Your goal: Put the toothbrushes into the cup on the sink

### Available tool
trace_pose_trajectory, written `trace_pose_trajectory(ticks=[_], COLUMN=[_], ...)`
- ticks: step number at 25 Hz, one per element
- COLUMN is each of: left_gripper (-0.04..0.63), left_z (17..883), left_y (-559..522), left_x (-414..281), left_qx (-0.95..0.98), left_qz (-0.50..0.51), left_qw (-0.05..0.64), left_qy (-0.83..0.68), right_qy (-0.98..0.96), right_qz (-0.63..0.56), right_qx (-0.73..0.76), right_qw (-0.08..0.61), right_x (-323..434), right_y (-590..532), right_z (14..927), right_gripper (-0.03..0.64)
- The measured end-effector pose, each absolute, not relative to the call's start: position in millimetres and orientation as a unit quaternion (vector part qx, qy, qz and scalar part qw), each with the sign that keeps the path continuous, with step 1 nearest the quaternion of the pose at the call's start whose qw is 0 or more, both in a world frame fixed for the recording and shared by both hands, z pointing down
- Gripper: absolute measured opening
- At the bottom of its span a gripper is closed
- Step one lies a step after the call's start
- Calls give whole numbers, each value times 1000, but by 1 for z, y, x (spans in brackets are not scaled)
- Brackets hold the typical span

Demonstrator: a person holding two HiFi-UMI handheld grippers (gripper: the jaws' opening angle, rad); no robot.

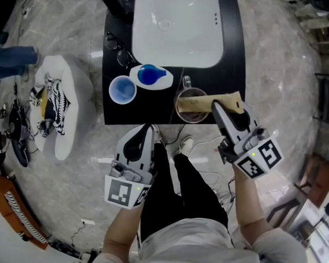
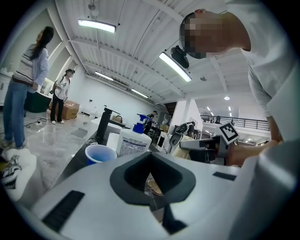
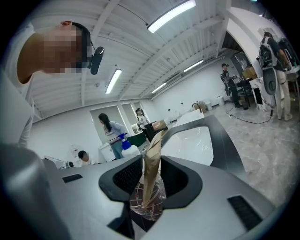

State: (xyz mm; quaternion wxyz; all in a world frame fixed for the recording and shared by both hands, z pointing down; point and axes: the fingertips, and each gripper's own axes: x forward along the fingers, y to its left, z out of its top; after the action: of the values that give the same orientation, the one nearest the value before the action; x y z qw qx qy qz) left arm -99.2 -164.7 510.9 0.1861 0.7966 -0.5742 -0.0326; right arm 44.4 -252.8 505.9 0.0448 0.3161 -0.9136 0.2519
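A clear glass cup stands near the front edge of the black counter, below the white sink. A toothbrush in a brown paper sleeve lies across the cup's mouth. In the right gripper view the sleeve rises from inside the cup. My right gripper straddles the sleeve with its jaws a little apart. My left gripper hangs in front of the counter edge, shut, with nothing visibly held.
A blue cup and a white bottle with a blue top stand left of the glass cup. Eyeglasses lie beside the sink. A black faucet stands behind. People stand in the background.
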Motion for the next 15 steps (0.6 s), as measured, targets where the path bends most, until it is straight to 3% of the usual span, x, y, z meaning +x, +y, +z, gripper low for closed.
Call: trace_pose_trajectory(ticks=[2, 6, 15], left_gripper=[3, 3, 3], left_z=[512, 514, 510], left_y=[-165, -165, -166], left_x=[-103, -105, -103], left_qx=[795, 794, 793], left_qz=[-31, -28, -24], left_qw=[183, 181, 176], left_qy=[-578, -580, -583], right_qy=[-915, -915, -912], right_qz=[247, 247, 247], right_qx=[314, 315, 323], right_qw=[46, 51, 56], right_x=[45, 48, 59], right_y=[-254, -257, -254], right_z=[508, 518, 523], right_gripper=[166, 206, 213])
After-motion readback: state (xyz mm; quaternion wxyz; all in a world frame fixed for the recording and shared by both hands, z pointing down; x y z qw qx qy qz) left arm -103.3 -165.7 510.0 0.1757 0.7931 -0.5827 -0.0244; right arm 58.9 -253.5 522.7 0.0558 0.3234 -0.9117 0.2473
